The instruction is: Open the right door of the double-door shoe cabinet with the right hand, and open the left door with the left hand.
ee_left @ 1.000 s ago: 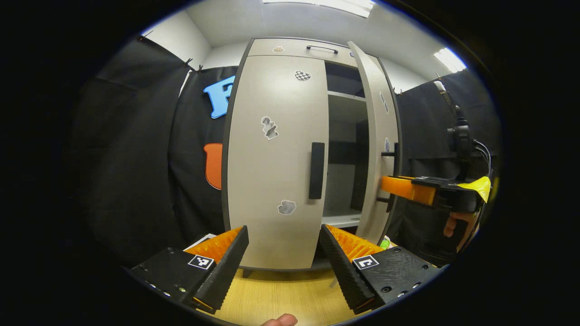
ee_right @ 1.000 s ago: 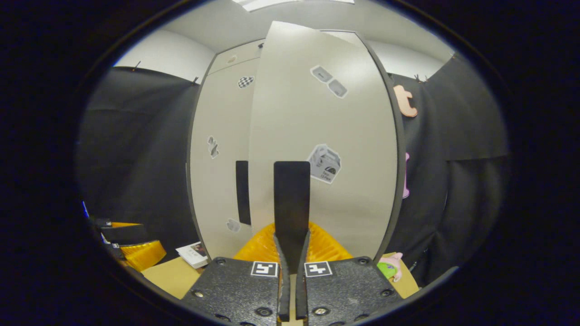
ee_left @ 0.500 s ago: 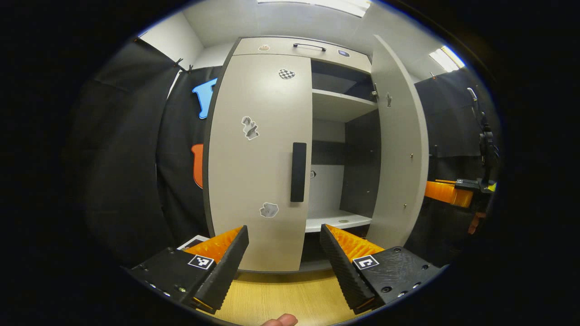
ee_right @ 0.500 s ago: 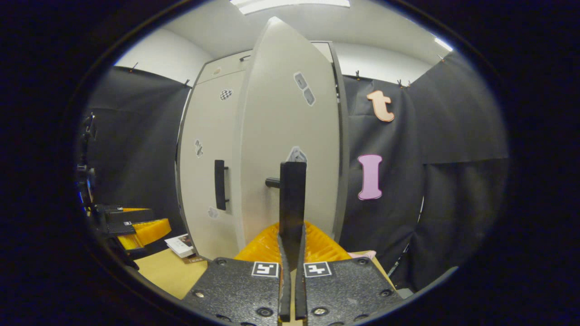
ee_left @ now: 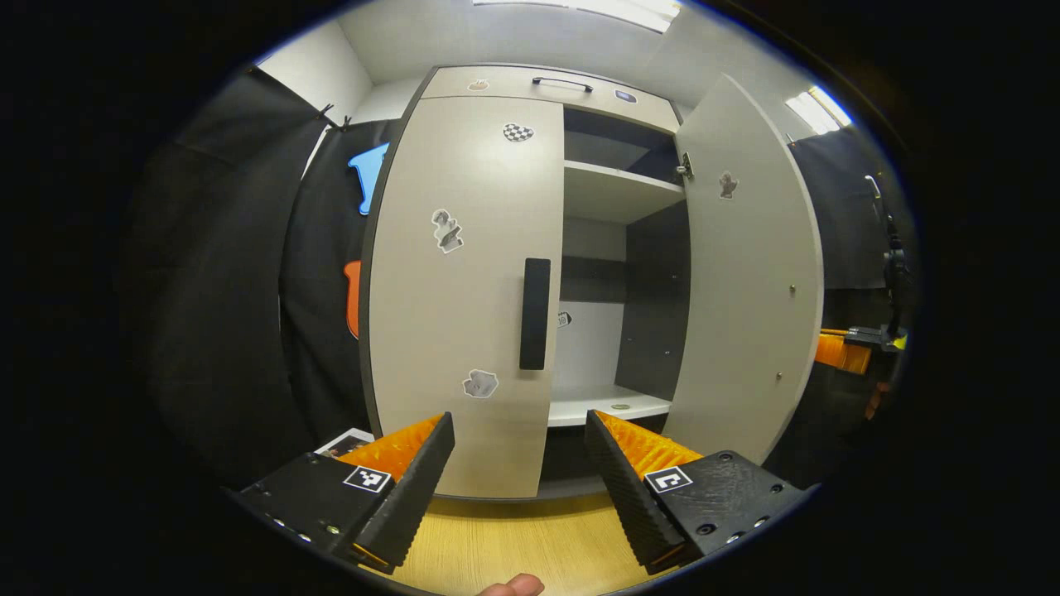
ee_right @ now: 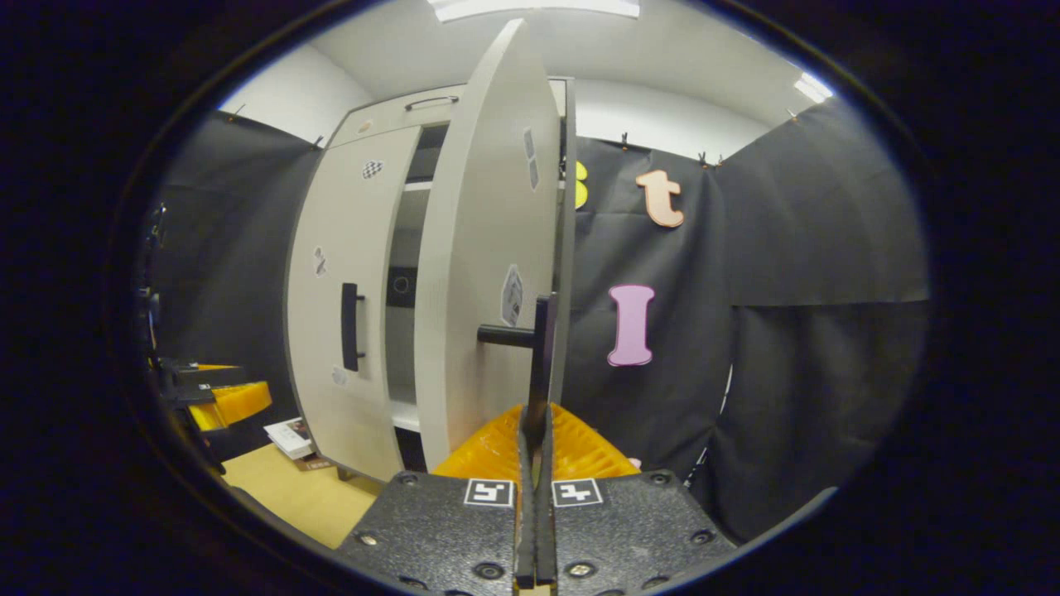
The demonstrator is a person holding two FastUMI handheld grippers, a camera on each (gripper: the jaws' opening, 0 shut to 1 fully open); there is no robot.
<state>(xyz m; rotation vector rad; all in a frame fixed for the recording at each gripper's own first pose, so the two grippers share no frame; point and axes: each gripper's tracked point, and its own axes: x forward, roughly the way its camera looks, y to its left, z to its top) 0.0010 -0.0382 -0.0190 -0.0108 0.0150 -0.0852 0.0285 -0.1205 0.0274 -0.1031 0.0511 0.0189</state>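
In the left gripper view, the tall pale-grey double-door shoe cabinet (ee_left: 497, 83) fills the middle of the frame. Its left door (ee_left: 455, 290) sits flush and closed, with a black vertical bar handle (ee_left: 535, 313) near its inner edge at frame centre. The right door (ee_left: 749, 273) stands swung wide at the right of the frame, baring a pale shelf (ee_left: 617, 184) up high and a white lower shelf (ee_left: 609, 407) beneath it.

The left gripper (ee_left: 519, 472), black with orange ribbed finger pads, sits at the bottom of the frame with its jaws spread wide and nothing between them, well short of the left door's handle and above a light wooden floor (ee_left: 505, 546). A fingertip (ee_left: 513, 586) (just the tip) pokes in at the very bottom edge.

In the right gripper view, the right gripper (ee_right: 534, 451) at bottom centre is clamped on the right door's black bar handle (ee_right: 540, 364), which rises edge-on from between the closed fingers. The opened right door (ee_right: 489, 248) runs up the middle of the frame. At lower left, what seems to be a small booklet (ee_right: 290, 436) lies on the floor by the cabinet's foot.
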